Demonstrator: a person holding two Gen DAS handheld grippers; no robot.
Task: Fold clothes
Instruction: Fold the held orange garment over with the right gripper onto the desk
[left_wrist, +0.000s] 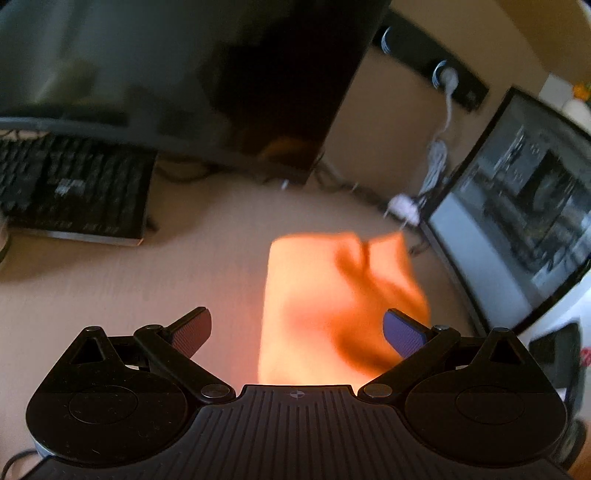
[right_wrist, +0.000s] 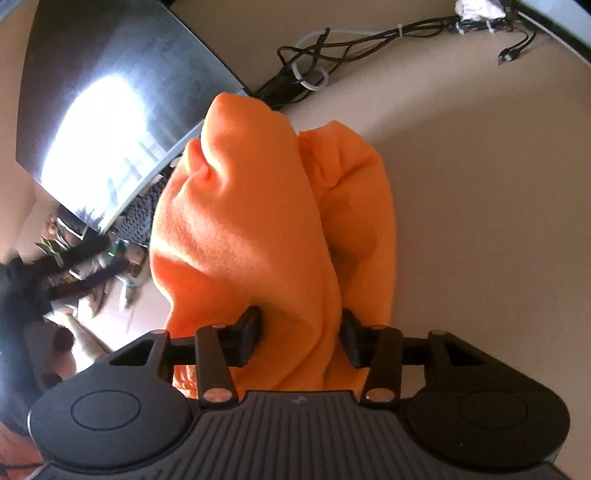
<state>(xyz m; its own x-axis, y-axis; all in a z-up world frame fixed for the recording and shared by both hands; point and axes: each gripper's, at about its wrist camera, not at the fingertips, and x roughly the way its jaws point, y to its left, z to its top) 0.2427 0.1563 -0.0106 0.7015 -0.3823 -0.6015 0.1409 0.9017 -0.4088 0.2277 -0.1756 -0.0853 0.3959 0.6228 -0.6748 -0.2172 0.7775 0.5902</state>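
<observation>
The beige desk (left_wrist: 110, 288) is blurring under two monitors. One orange cloth (right_wrist: 258, 221) is bunching between my right gripper (right_wrist: 299, 332), which is clamping it, hiding its lower edge. My left gripper (left_wrist: 297, 328) is hanging wide apart, the cloth ahead.

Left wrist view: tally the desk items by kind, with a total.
Soft orange fleece cloth: 1
Flat dark monitors: 2
Black keyboard: 1
Black wall power strip: 1
Total: 5
</observation>
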